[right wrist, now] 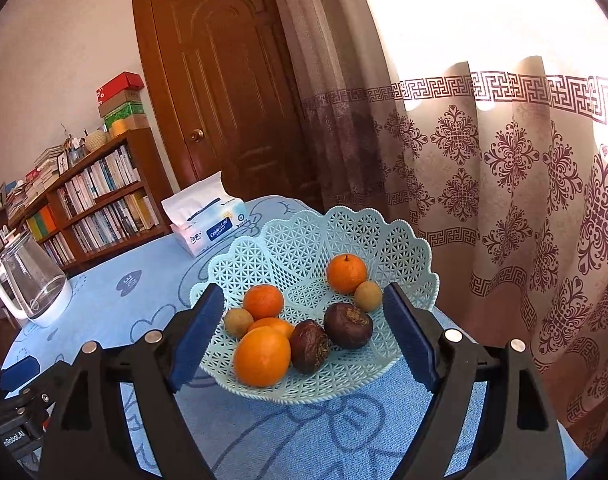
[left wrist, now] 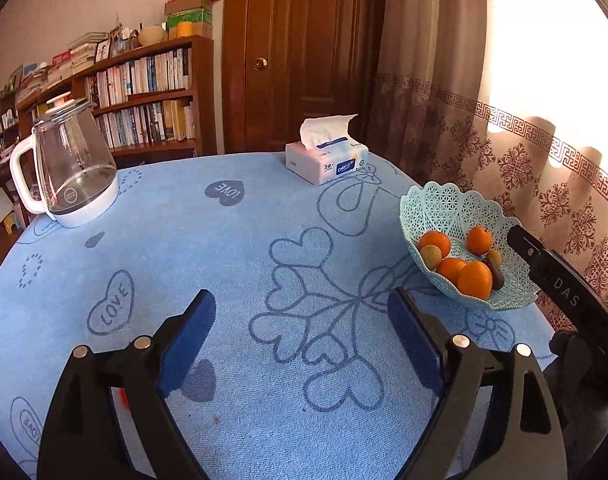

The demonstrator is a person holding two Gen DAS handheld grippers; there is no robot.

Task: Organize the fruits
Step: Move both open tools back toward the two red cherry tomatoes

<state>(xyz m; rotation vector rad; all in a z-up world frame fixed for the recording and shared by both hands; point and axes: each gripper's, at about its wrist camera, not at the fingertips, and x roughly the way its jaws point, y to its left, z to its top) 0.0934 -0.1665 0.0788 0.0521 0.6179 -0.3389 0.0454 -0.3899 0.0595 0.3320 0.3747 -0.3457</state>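
You are in a home, in a lived-in sitting or dining room. A wooden bookshelf crammed with books lines the wall, with boxes stacked on top. Beside it stands a panelled wooden door with a brass knob, and patterned curtains cover a bright window. Your table wears a blue cloth printed with hearts, carrying a tissue box and a glass kettle.

A dark brown panelled wooden door with a brass knob stands in a pale wall. Left of it, a wooden bookshelf packed with books (boxes stacked on top). Right, patterned beige curtains glow with strong daylight from behind.
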